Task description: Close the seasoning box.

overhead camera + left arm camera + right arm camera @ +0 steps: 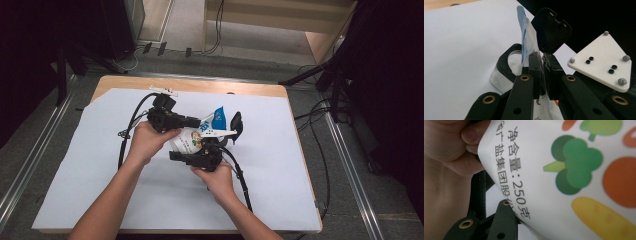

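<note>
Slippage is the main worry. Over the middle of the white sheet (100,165) on the table, a printed pouch (192,140) with vegetable pictures and a blue top is held up between both tools. The left gripper (543,75) has its jaws pressed together on the pouch's thin edge. The right gripper (202,156) sits just under the pouch; whether its jaws are closed I cannot tell, since the pouch face blocks them. Any pull apart could tear that pinched film or drag it free, dropping the pouch onto the sheet.
</note>
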The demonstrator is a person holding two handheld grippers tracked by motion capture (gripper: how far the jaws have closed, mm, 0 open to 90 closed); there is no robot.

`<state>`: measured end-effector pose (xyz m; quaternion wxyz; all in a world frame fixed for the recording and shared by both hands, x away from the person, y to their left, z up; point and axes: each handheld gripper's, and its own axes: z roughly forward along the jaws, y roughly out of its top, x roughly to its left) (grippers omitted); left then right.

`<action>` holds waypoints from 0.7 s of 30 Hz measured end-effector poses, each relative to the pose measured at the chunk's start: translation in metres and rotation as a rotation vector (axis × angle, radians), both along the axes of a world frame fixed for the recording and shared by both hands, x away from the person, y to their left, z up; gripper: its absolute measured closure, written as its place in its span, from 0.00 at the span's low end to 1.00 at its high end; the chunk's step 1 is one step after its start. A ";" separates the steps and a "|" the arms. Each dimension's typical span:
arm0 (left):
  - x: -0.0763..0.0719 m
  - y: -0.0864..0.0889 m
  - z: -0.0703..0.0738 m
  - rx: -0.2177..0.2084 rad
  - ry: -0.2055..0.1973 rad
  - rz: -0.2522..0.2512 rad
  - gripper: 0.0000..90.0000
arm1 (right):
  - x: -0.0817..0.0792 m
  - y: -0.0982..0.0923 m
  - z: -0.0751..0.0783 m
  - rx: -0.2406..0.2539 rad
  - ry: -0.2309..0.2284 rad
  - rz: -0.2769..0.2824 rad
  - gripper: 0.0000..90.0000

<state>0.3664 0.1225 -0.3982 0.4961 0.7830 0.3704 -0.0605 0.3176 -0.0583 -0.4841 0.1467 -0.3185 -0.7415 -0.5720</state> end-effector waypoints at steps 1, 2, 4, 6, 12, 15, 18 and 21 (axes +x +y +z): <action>0.000 0.000 0.000 0.002 -0.002 -0.002 0.96 | 0.000 0.000 0.000 0.000 0.000 0.000 0.78; 0.000 0.000 0.000 0.002 -0.001 -0.001 0.96 | 0.000 0.000 0.000 -0.001 -0.001 0.000 0.78; 0.001 0.000 0.000 0.000 0.000 0.000 0.96 | 0.000 0.000 0.000 -0.002 -0.003 0.000 0.78; 0.001 0.000 0.000 0.002 0.003 -0.002 0.96 | 0.000 0.000 0.000 -0.002 -0.004 -0.001 0.78; 0.003 0.000 0.002 0.014 0.016 -0.005 0.95 | 0.000 0.001 0.000 -0.002 0.000 -0.003 0.78; 0.005 -0.001 0.005 0.034 0.026 -0.011 0.95 | 0.000 0.001 0.001 0.001 -0.001 -0.001 0.78; 0.007 -0.003 0.008 0.067 0.031 -0.012 0.95 | 0.001 0.001 0.001 0.002 -0.001 -0.001 0.78; 0.009 -0.003 0.010 0.077 0.052 -0.021 0.95 | 0.001 0.002 0.001 0.000 -0.001 0.003 0.78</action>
